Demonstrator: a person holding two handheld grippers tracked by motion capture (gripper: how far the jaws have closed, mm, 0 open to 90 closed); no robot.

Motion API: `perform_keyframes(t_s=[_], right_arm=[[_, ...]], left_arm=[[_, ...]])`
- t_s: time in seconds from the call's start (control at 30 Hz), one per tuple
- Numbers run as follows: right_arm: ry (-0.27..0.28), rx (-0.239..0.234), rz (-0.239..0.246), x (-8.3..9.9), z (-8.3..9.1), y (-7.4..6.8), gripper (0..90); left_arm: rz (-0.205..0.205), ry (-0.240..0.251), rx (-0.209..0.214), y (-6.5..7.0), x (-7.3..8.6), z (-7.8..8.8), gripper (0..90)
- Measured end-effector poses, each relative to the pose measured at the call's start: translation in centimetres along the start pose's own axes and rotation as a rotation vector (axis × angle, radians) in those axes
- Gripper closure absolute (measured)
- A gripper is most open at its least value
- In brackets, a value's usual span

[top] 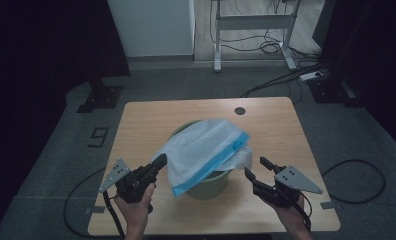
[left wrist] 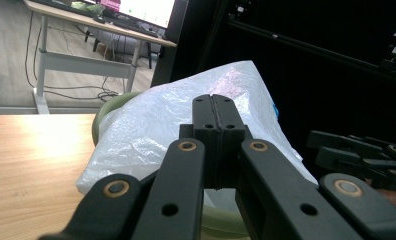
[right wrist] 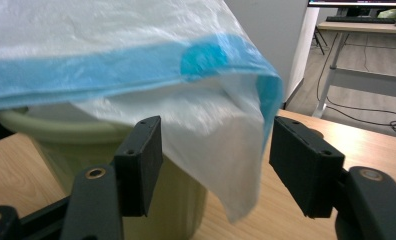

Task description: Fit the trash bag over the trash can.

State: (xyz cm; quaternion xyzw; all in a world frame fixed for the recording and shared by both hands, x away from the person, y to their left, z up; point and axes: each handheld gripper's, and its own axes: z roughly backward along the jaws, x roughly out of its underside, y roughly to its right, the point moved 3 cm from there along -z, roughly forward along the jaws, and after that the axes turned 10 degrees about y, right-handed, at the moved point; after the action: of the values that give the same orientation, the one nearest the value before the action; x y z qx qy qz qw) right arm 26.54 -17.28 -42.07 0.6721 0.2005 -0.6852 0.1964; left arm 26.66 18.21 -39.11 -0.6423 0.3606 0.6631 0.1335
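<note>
High view: round pale-green plastic bin [top: 209,184] stands mid-table on the light wooden table [top: 151,117]; a translucent white plastic bag with a blue band [top: 201,147] lies draped across its rim, mouth covered, contents hidden. Left gripper [top: 159,161] touches the bag's left edge.

Left gripper view: left gripper [left wrist: 217,107] jaws pressed together against the bag [left wrist: 151,125]; whether film is pinched, cannot tell.

Right gripper view: right gripper [right wrist: 216,150] jaws spread, a hanging bag corner [right wrist: 221,150] between them, pads not pressing.
</note>
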Motion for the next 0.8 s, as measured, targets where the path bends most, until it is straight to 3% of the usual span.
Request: perform_keyframes(t_s=[0.4,0.8], right_arm=[[-0.045,0.009,-0.037,-1.1,-4.0,-0.5,40.0],[-0.086,-0.001,-0.029,-1.3,-5.6,-1.8,40.2]], left_arm=[[0.025,0.015,0.006,-0.2,-0.2,0.0,89.9],[0.061,0.045,0.036,0.2,-1.1,-0.1,89.9]])
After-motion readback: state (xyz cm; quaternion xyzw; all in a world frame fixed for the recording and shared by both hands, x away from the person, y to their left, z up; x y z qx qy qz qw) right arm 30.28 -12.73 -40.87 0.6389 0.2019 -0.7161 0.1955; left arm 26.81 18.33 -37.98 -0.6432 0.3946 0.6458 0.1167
